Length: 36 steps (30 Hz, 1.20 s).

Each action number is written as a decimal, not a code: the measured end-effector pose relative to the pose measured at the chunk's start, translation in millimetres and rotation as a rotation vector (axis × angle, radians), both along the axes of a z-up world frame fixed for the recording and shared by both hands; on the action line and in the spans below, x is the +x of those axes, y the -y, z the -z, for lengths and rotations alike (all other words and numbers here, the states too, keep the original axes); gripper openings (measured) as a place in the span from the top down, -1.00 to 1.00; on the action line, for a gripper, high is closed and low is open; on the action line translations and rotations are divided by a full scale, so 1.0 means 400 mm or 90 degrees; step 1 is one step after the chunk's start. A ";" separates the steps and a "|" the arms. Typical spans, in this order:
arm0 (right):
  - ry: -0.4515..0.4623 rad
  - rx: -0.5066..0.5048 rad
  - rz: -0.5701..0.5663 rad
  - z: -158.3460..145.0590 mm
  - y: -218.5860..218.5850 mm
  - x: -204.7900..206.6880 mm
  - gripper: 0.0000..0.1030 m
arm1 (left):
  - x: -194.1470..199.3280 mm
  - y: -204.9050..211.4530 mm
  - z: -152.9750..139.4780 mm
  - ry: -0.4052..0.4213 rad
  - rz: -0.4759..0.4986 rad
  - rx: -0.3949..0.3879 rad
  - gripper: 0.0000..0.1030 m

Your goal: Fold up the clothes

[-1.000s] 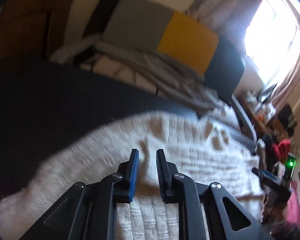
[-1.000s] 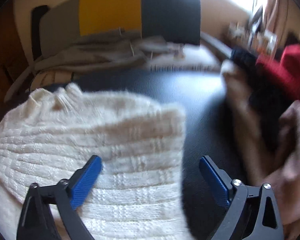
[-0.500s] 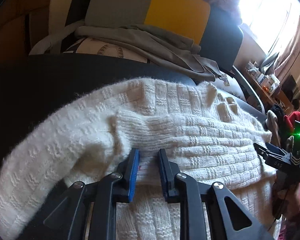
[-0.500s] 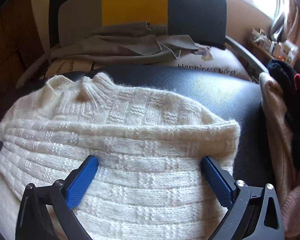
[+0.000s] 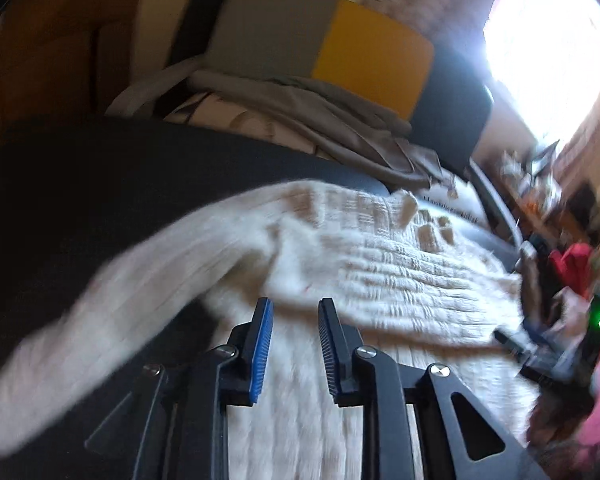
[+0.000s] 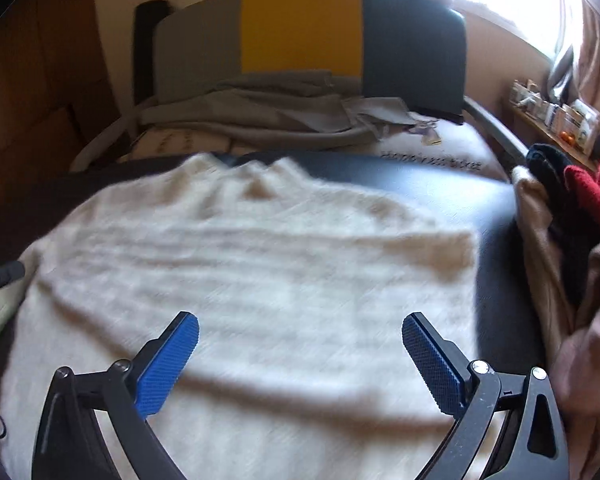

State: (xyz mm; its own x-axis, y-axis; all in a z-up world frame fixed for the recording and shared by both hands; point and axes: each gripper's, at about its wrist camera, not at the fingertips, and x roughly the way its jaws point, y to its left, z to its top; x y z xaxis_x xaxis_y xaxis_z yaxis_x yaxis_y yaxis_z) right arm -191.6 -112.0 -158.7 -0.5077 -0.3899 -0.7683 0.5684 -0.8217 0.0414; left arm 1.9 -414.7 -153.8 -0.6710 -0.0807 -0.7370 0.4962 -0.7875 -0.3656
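Note:
A cream knitted sweater (image 5: 380, 276) lies on a black leather surface (image 5: 100, 184), folded over on itself, with one sleeve (image 5: 112, 320) trailing to the left. My left gripper (image 5: 294, 308) hovers over the fold edge with its jaws a small gap apart and nothing between them. In the right wrist view the sweater (image 6: 260, 264) fills the middle, and my right gripper (image 6: 300, 328) is wide open and empty above its near part. The right gripper also shows in the left wrist view (image 5: 540, 344), at the sweater's right edge.
A chair with a grey, yellow and dark back (image 6: 300, 40) stands behind, with grey clothes (image 6: 268, 116) heaped on it. A pile of tan, black and red garments (image 6: 560, 208) lies at the right. A bright window (image 5: 548, 32) and a cluttered shelf (image 6: 552, 112) are at the far right.
The left gripper has pulled back from the fold edge and its jaws have parted a little. The right gripper has drawn back and up from the sweater, still wide open.

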 end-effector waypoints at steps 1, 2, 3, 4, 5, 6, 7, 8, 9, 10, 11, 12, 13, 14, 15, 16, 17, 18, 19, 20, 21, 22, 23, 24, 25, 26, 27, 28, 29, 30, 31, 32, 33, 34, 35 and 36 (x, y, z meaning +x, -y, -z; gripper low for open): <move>0.007 -0.005 -0.009 0.002 0.005 0.030 -1.00 | 0.051 0.023 0.000 -0.008 -0.024 0.032 0.55; 0.012 -0.009 -0.018 0.005 0.009 0.060 -1.00 | 0.110 0.049 0.003 -0.019 -0.053 0.060 0.55; 0.012 -0.012 -0.026 0.011 0.010 0.092 -1.00 | 0.188 0.082 0.010 -0.028 -0.094 0.088 0.54; 0.012 -0.014 -0.034 0.018 0.011 0.122 -1.00 | 0.265 0.114 0.018 -0.036 -0.135 0.115 0.54; 0.014 -0.015 -0.039 0.028 0.013 0.147 -1.00 | 0.343 0.141 0.026 -0.037 -0.179 0.125 0.54; 0.019 -0.018 -0.043 0.043 0.015 0.169 -1.00 | 0.421 0.168 0.034 -0.038 -0.223 0.134 0.54; 0.021 -0.018 -0.046 0.058 0.018 0.187 -1.00 | 0.499 0.195 0.043 -0.038 -0.267 0.144 0.54; 0.018 -0.012 -0.046 0.069 0.020 0.195 -1.00 | 0.578 0.222 0.051 -0.038 -0.311 0.153 0.54; 0.015 -0.007 -0.047 0.077 0.022 0.200 -1.00 | 0.665 0.246 0.059 -0.029 -0.358 0.150 0.54; 0.016 -0.007 -0.050 0.077 0.024 0.200 -1.00 | 0.717 0.258 0.066 -0.025 -0.384 0.151 0.54; 0.018 -0.006 -0.052 0.079 0.025 0.198 -1.00 | 0.768 0.270 0.074 -0.022 -0.410 0.152 0.54; 0.024 -0.006 -0.050 0.084 0.024 0.193 -1.00 | 0.812 0.279 0.083 -0.023 -0.434 0.158 0.54; 0.029 -0.005 -0.048 0.089 0.024 0.189 -1.00 | 0.856 0.287 0.093 -0.025 -0.457 0.164 0.48; 0.028 -0.003 -0.049 0.091 0.026 0.189 -1.00 | 0.881 0.293 0.102 -0.037 -0.462 0.175 0.44; 0.027 -0.001 -0.049 0.092 0.027 0.189 -1.00 | 0.882 0.296 0.104 -0.049 -0.451 0.180 0.42; 0.026 0.002 -0.049 0.094 0.029 0.189 -1.00 | 0.884 0.299 0.105 -0.061 -0.440 0.184 0.35; 0.022 0.009 -0.050 0.095 0.032 0.190 -1.00 | 0.884 0.301 0.106 -0.072 -0.428 0.187 0.31; 0.020 0.015 -0.051 0.096 0.033 0.189 -1.00 | 0.870 0.302 0.101 -0.072 -0.406 0.172 0.21; 0.018 0.020 -0.052 0.096 0.034 0.188 -1.00 | 0.845 0.297 0.095 -0.066 -0.379 0.153 0.14; 0.017 0.023 -0.053 0.095 0.036 0.190 -1.00 | 0.829 0.296 0.093 -0.061 -0.356 0.143 0.13; 0.017 0.021 -0.053 0.095 0.035 0.188 -1.00 | 0.817 0.298 0.096 -0.051 -0.348 0.137 0.12; 0.018 0.019 -0.054 0.095 0.035 0.187 -1.00 | 0.805 0.299 0.099 -0.042 -0.339 0.130 0.10; 0.018 0.017 -0.054 0.095 0.034 0.187 -1.00 | 0.794 0.300 0.102 -0.033 -0.331 0.124 0.10; 0.019 0.014 -0.054 0.094 0.033 0.188 -1.00 | 0.782 0.302 0.104 -0.024 -0.323 0.118 0.11; 0.020 0.012 -0.053 0.093 0.031 0.188 -1.00 | 0.770 0.303 0.107 -0.015 -0.314 0.112 0.16; 0.020 0.010 -0.053 0.093 0.032 0.188 -1.00 | 0.760 0.304 0.112 -0.006 -0.306 0.110 0.20; 0.020 0.012 -0.054 0.092 0.034 0.190 -1.00 | 0.750 0.305 0.116 0.003 -0.297 0.108 0.51; 0.019 0.013 -0.053 0.092 0.034 0.190 -1.00 | 0.740 0.306 0.119 0.010 -0.289 0.106 0.85; 0.018 0.013 -0.053 0.093 0.036 0.191 -1.00 | 0.729 0.310 0.103 -0.012 -0.276 0.115 0.92; 0.018 0.014 -0.051 0.093 0.038 0.192 -1.00 | 0.719 0.314 0.087 -0.033 -0.264 0.123 0.93; 0.018 0.015 -0.050 0.093 0.039 0.193 -1.00 | 0.708 0.317 0.070 -0.055 -0.252 0.131 0.93; 0.017 0.017 -0.050 0.093 0.040 0.194 -1.00 | 0.698 0.322 0.052 -0.078 -0.240 0.139 0.93; 0.016 0.020 -0.050 0.094 0.041 0.195 -1.00 | 0.692 0.337 0.008 -0.128 -0.230 0.156 0.93; 0.015 0.022 -0.050 0.095 0.043 0.196 -1.00 | 0.685 0.352 -0.037 -0.176 -0.219 0.171 0.94; 0.014 0.024 -0.050 0.095 0.043 0.196 -1.00 | 0.676 0.372 -0.095 -0.218 -0.213 0.172 0.94; 0.013 0.025 -0.050 0.096 0.044 0.197 -1.00 | 0.667 0.392 -0.152 -0.258 -0.206 0.172 0.94</move>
State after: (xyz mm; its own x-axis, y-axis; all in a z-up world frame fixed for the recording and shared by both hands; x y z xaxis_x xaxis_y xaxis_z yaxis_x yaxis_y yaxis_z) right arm -113.0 -129.5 -197.0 -0.4609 -0.3972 -0.7936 0.6301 -0.7762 0.0225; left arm 268.5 -571.5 -92.9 -0.8760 -0.1734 -0.4500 0.4749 -0.4719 -0.7428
